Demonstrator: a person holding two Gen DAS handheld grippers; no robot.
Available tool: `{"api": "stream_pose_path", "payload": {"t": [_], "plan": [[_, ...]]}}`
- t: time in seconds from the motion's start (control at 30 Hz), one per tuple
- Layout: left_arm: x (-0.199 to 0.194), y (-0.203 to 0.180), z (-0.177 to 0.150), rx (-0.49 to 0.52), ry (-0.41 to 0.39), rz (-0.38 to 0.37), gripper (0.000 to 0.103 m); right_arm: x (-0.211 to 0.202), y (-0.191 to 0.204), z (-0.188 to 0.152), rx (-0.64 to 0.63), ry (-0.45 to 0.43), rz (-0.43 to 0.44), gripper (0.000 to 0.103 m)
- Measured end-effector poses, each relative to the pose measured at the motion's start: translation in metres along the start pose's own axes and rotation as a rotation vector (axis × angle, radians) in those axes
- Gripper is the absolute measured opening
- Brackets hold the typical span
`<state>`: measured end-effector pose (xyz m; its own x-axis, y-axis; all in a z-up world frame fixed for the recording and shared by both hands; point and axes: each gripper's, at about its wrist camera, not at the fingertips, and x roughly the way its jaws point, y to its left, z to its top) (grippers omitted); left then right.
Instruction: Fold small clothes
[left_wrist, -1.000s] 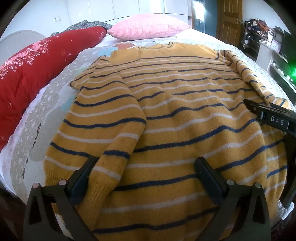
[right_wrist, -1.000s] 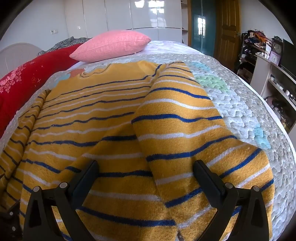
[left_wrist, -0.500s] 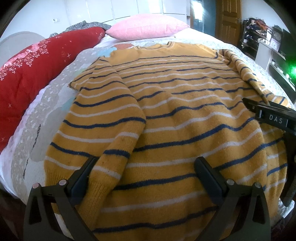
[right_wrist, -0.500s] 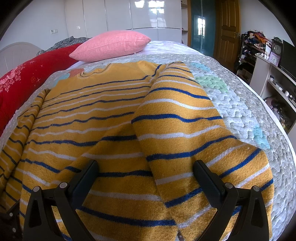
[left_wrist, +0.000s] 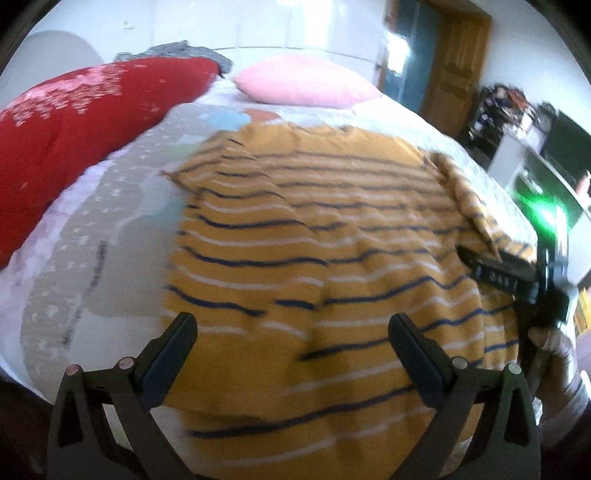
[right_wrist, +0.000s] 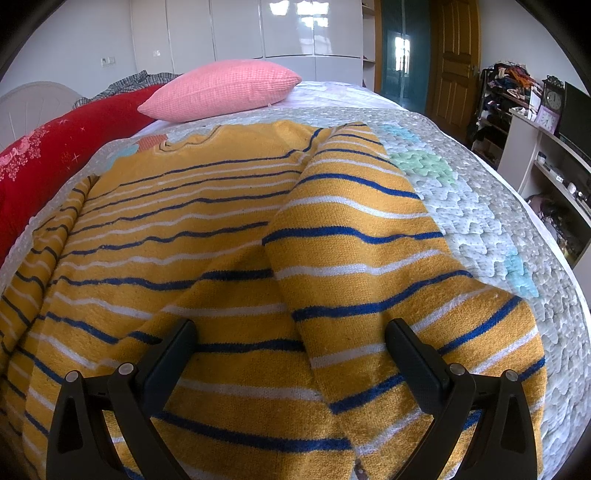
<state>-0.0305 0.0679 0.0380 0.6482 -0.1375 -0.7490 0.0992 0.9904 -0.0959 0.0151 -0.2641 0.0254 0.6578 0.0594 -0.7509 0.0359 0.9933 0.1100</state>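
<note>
A mustard-yellow sweater (left_wrist: 314, 236) with navy and white stripes lies spread on the bed, both sleeves folded in over the body. In the left wrist view, which is motion-blurred, my left gripper (left_wrist: 291, 343) is open above the sweater's hem, nothing between its fingers. The right gripper's body (left_wrist: 502, 273) shows at that view's right edge, held by a hand (left_wrist: 554, 350). In the right wrist view my right gripper (right_wrist: 290, 350) is open just above the folded right sleeve (right_wrist: 362, 258) and hem, gripping nothing.
The bed's quilted grey cover (right_wrist: 480, 221) lies bare to the right of the sweater. A pink pillow (right_wrist: 225, 88) and a red blanket (left_wrist: 74, 122) sit at the head and left side. A wooden door (right_wrist: 456, 59) and cluttered shelves (right_wrist: 535, 140) stand at the right.
The left gripper has pulled back and swung leftward, so the sweater sits farther off and more bed cover shows on the left. The right gripper has hardly moved. Both stay open.
</note>
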Motion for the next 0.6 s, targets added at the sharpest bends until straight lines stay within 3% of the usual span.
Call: {"api": "stream_pose_path", "payload": {"t": [0.2, 0.33, 0.6], "plan": [[-0.016, 0.072, 0.007, -0.118, -0.019, 0.104, 0.103, 0.001, 0.000, 0.001, -0.001, 0.001, -0.001, 0.103], [-0.023, 0.102, 0.000, -0.156, -0.025, 0.129, 0.103, 0.000, 0.001, 0.001, -0.002, 0.002, -0.002, 0.103], [0.000, 0.093, -0.003, -0.141, 0.017, -0.092, 0.103, -0.002, 0.002, 0.000, -0.011, 0.002, -0.013, 0.103]]}}
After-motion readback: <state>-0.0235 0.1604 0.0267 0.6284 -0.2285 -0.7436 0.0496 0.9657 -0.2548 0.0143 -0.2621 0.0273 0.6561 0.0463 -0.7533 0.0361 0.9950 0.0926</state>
